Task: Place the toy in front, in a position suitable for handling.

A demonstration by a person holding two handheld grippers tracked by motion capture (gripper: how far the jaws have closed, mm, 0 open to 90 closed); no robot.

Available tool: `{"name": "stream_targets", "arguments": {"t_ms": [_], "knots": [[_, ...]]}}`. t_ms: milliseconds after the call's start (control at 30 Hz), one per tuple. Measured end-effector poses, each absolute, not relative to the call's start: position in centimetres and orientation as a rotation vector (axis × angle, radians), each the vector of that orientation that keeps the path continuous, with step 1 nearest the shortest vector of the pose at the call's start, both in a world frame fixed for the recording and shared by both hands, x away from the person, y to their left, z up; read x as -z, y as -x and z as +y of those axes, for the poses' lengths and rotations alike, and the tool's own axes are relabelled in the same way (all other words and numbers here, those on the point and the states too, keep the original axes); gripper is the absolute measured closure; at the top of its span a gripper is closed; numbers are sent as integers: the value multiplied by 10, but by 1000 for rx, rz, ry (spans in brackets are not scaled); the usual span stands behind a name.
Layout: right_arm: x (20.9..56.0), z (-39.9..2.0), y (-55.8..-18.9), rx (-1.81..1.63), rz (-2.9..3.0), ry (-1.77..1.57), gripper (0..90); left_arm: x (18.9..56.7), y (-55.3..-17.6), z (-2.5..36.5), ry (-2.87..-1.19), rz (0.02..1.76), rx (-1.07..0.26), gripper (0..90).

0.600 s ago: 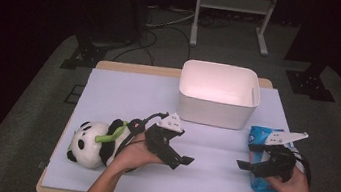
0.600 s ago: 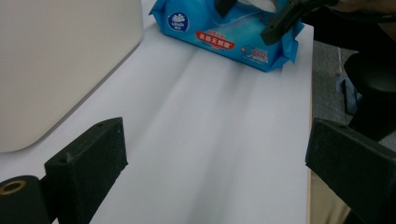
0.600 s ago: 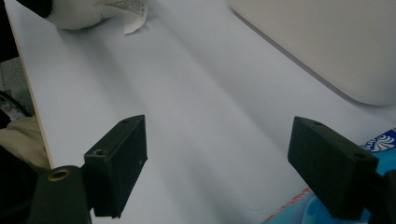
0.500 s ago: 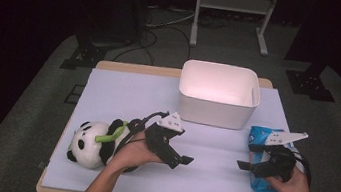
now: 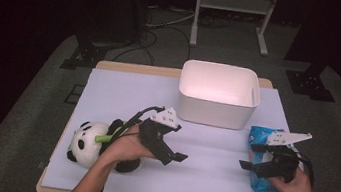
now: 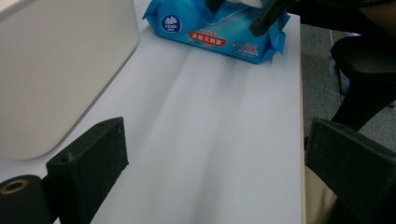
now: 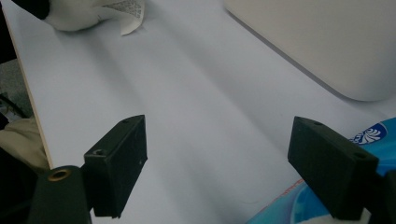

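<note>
The table point(image 5: 110, 80) has a pale lilac top with a wooden edge and stands on grey carpet point(image 5: 30, 106). Behind it the room is very dark. A white metal frame point(image 5: 234, 6) and black cables point(image 5: 163, 24) are on the floor there.

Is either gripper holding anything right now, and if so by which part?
Nothing is held. The left gripper beside the panda toy and the right gripper over the blue wipes pack both have open jaws with nothing between them.
</note>
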State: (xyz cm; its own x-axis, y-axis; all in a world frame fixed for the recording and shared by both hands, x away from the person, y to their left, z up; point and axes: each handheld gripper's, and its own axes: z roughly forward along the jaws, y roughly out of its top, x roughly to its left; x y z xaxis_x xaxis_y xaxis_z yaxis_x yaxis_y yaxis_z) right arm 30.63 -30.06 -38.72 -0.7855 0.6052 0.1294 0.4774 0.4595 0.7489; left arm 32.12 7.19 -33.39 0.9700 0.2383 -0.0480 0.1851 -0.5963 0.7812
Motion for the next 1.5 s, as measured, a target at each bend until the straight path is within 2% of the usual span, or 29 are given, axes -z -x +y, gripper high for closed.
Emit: {"name": "stream_targets", "arguments": {"t_ms": [1500], "knots": [[384,-299,-307,-1241,2544,-956,184,303,-327,142,-2235,334,-111,53]]}}
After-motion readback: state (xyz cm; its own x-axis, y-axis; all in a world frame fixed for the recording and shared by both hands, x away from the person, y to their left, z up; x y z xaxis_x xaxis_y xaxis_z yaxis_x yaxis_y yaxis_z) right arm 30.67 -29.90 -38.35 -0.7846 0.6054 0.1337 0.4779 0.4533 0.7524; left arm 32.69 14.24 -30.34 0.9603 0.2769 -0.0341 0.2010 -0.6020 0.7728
